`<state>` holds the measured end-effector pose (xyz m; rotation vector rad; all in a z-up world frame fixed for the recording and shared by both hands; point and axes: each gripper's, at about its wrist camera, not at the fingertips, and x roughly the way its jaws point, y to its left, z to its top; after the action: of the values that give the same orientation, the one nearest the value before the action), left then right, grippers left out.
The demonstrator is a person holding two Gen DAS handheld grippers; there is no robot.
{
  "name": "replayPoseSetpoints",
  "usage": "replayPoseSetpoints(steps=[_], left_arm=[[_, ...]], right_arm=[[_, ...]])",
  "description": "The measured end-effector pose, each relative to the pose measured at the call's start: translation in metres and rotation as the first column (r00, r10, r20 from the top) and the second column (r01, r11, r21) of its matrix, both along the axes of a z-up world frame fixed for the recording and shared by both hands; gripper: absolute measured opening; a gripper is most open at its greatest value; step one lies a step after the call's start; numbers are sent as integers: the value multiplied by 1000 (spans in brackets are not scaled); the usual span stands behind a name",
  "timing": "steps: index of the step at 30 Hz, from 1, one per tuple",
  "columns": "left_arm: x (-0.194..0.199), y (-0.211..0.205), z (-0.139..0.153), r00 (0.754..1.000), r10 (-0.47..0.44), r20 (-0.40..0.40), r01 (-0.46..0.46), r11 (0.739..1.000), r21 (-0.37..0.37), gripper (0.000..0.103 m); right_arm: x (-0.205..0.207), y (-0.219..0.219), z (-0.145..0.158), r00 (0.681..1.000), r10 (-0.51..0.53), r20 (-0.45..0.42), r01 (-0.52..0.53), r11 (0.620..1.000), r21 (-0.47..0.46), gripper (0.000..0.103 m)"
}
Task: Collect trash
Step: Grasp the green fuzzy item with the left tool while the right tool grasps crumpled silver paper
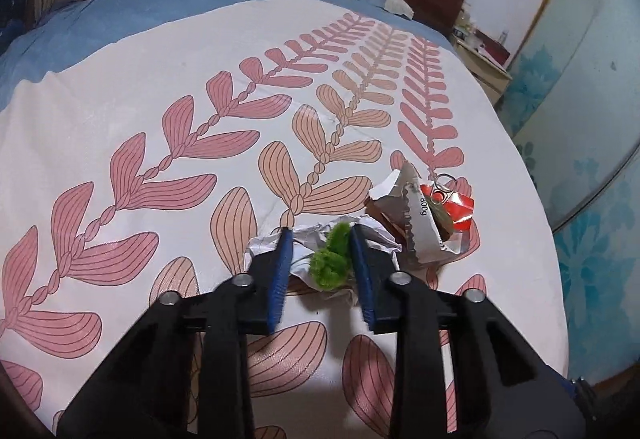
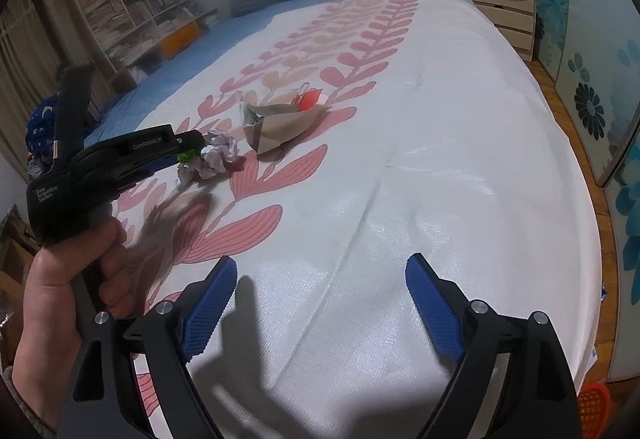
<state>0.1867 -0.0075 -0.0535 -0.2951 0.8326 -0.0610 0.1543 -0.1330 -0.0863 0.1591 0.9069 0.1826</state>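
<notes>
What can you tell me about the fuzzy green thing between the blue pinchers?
The fuzzy green clump looks soft and tufted, bright lime, lumpy and curled. It lies on crumpled white paper on the leaf-patterned bedspread, between the left gripper's blue ribbed pads. The jaws stand beside it; whether they touch it is unclear.
</notes>
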Motion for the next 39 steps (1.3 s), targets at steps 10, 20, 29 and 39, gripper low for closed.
replayPoseSetpoints(steps=[10,20,29,39], left_arm=[[-22,-1,12,1000,-23,18,23,1000,-9,11],[-43,34,15,1000,19,14,-18,996,-93,10],[-54,68,16,996,92,11,-89,985,-149,10],[-72,108,14,986,166,6,-162,969,-184,10]], right_arm=[[-1,0,2,1000,-7,9,7,1000,-13,85],[23,33,14,993,54,101,-52,998,-21,85],[89,103,18,978,179,110,-181,984,4,85],[131,147,-13,979,203,-17,-204,975,-85,60]])
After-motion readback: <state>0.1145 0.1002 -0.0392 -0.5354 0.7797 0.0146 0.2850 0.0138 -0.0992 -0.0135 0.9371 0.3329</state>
